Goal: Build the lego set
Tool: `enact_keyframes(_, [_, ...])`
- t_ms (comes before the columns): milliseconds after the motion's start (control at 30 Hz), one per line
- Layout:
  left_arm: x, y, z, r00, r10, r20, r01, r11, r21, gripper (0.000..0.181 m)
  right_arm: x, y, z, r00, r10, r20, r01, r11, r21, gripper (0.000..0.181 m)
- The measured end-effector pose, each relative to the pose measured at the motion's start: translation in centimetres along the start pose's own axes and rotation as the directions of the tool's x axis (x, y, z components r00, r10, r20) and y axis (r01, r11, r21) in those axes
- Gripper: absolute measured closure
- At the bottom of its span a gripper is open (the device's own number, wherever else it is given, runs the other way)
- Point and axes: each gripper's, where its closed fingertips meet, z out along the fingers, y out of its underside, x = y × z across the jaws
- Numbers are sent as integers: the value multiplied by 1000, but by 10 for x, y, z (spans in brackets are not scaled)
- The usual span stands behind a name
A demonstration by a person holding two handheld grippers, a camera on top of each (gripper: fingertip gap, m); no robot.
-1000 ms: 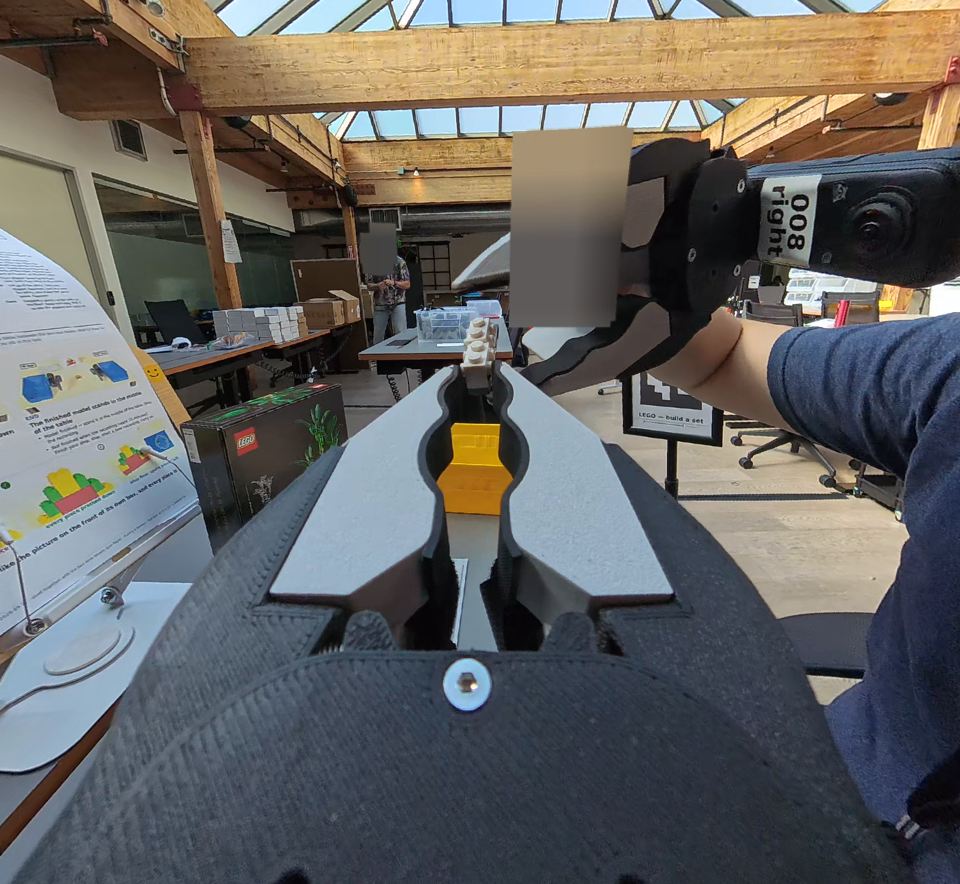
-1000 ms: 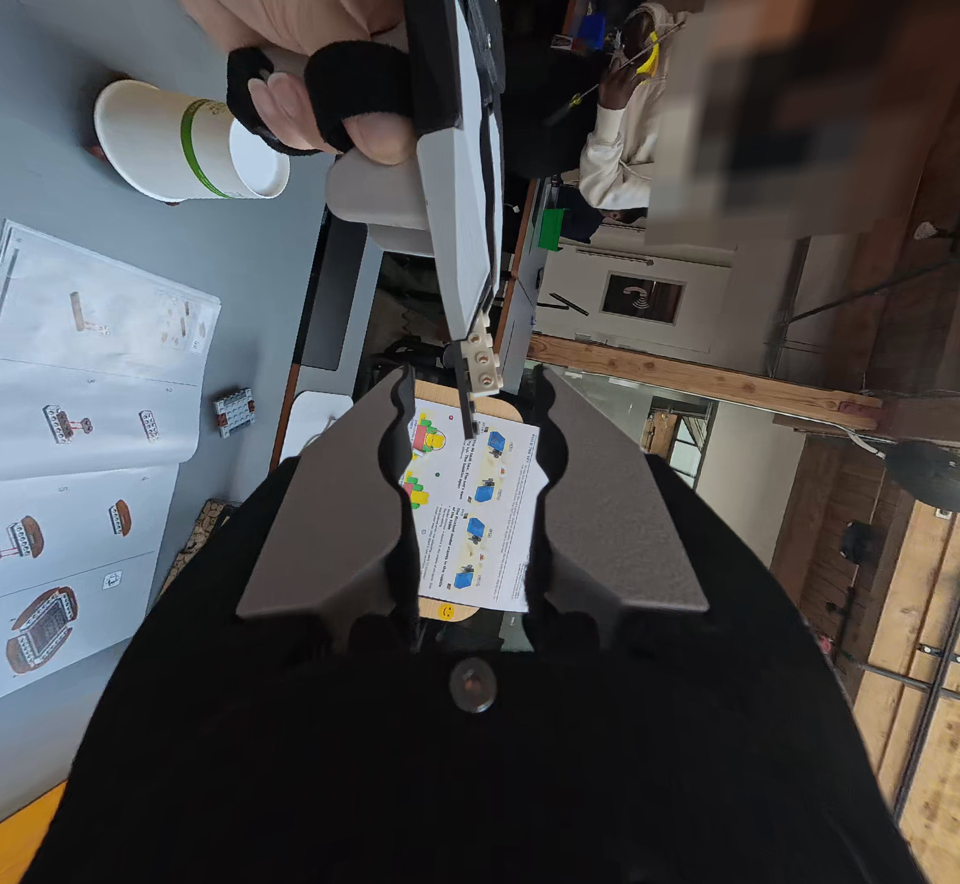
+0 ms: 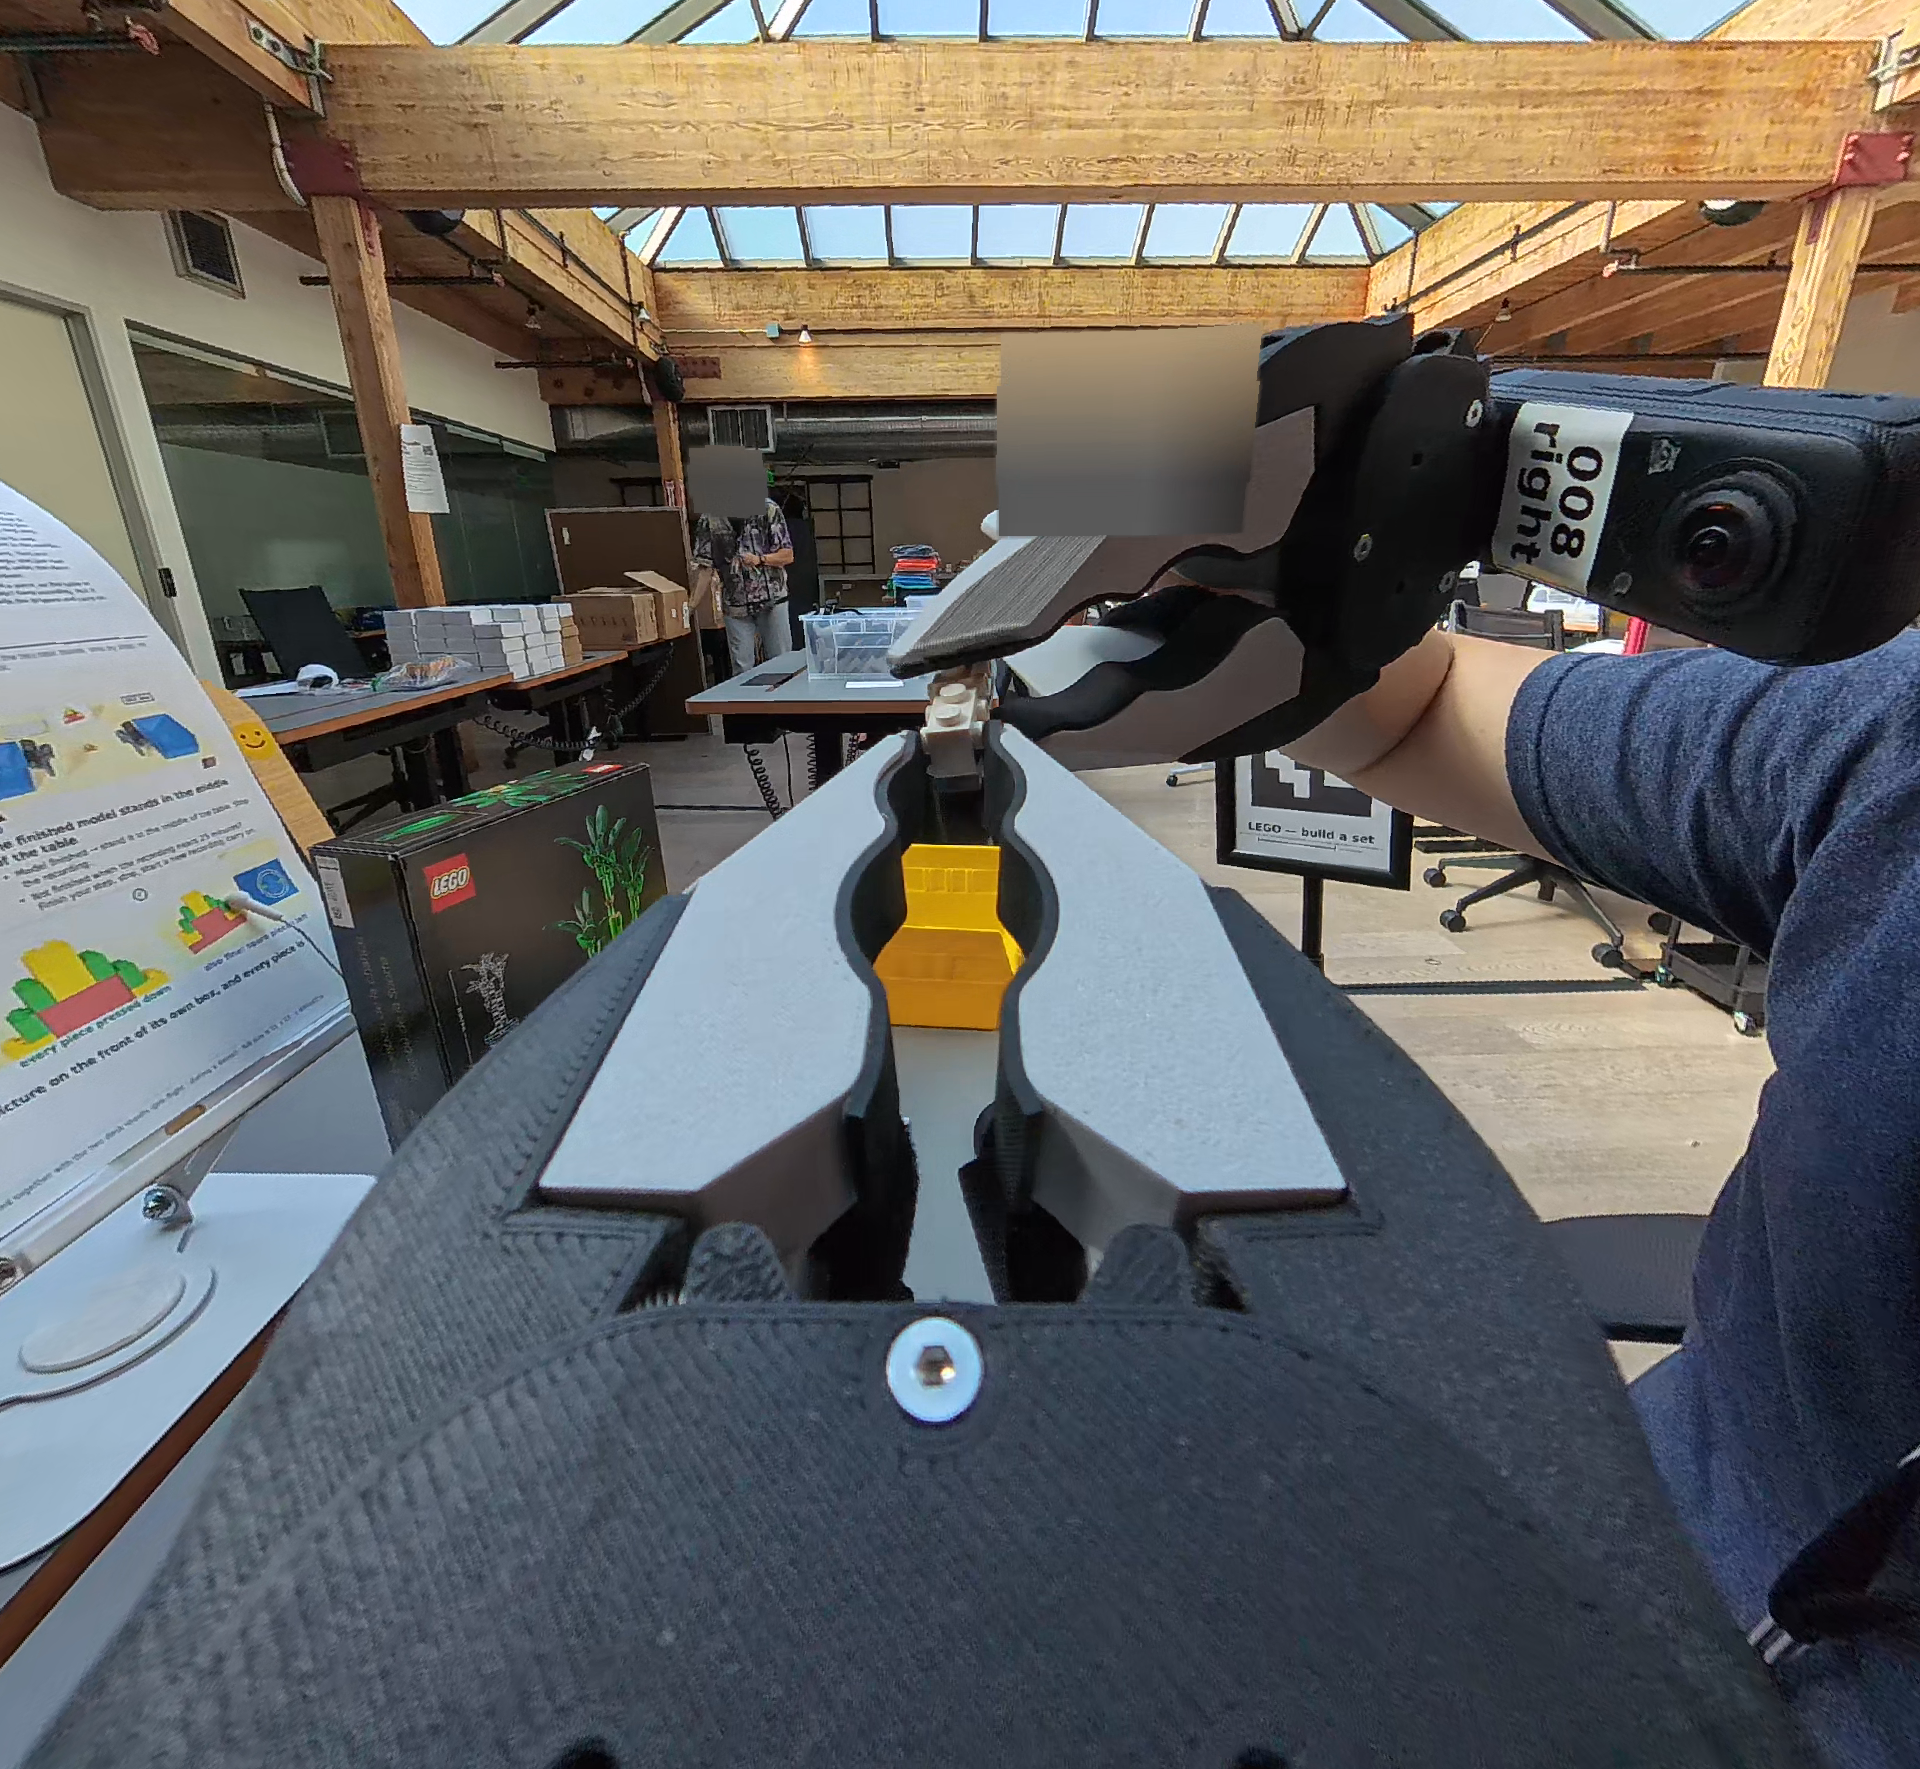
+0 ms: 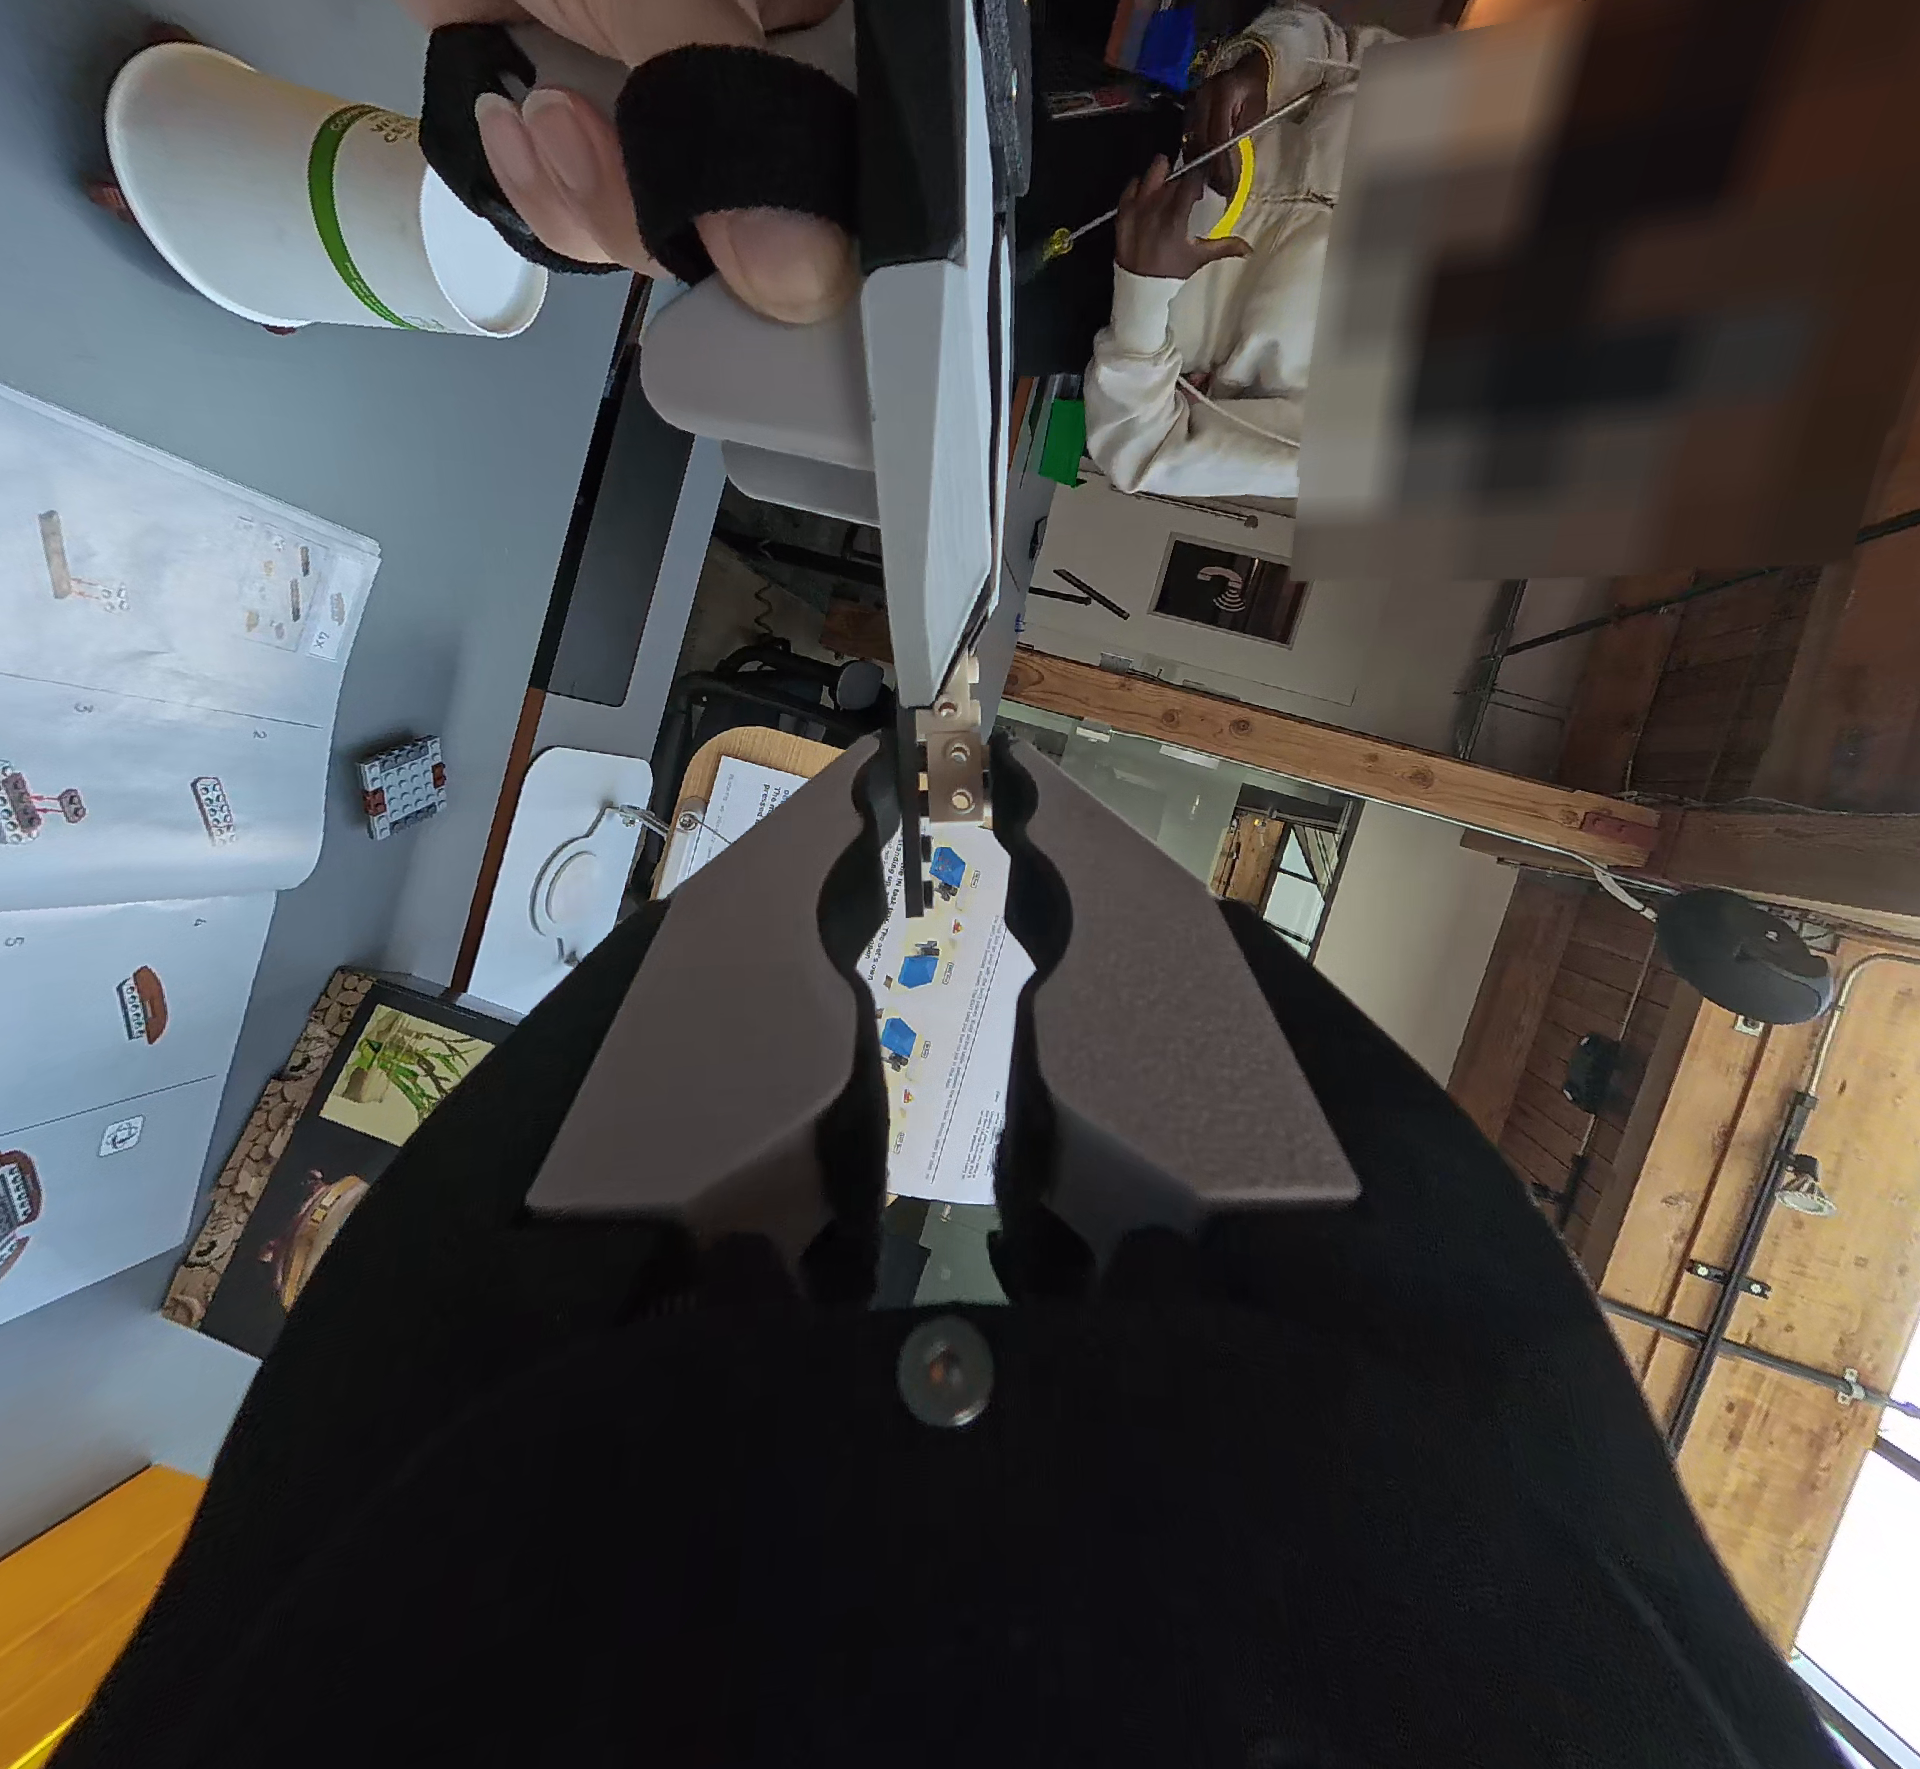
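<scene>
Held up well above the table [image 4: 156, 431], a tan lego piece [image 3: 954, 720] is pinched by the left gripper [image 3: 951, 748]; the right gripper [image 4: 940, 779] is closed around it and a thin black strip [image 4: 912, 826]. Pressure should be applied squarely so studs seat without twisting.

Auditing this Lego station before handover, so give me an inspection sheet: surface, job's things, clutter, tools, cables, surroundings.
Surface: grey table.
Job's things: tan piece held in the air; open booklet and small grey assembly on the table; set box standing at its edge.
Clutter: paper cup on the table.
Grippers: left tool shut on the tan piece; right tool closely flanks it, contact unclear.
Cables: coiled cord under a far desk.
Surroundings: open office with skylight; standing person; seated person.
</scene>
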Motion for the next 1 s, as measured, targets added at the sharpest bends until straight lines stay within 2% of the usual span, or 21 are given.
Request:
enact_keyframes(533, [-1, 6, 2, 1000, -18, 8, 19, 999, -39, 173, -6, 4, 0, 999, -18, 40, 19, 1000, -18, 168])
enact_keyframes(700, [0, 4, 1, 1000, -16, 8, 17, 999, -34, 173, -5, 2, 1, 999, 35, 41, -36, 999, 9, 167])
enact_keyframes(833, [-1, 5, 2, 1000, -16, 11, 16, 999, -38, 173, -6, 3, 1, 999, -6, 35, 7, 1000, -8, 167])
enact_keyframes(933, [0, 6, 3, 1000, -13, 8, 13, 999, -43, 172, -5, 6, 4, 1000, -5, 28, 5, 999, -34, 157])
enact_keyframes(1000, [2, 7, 4, 1000, -10, 3, 10, 999, -49, 172, -5, 7, 5, 999, -1, 32, 2, 999, -45, 159])
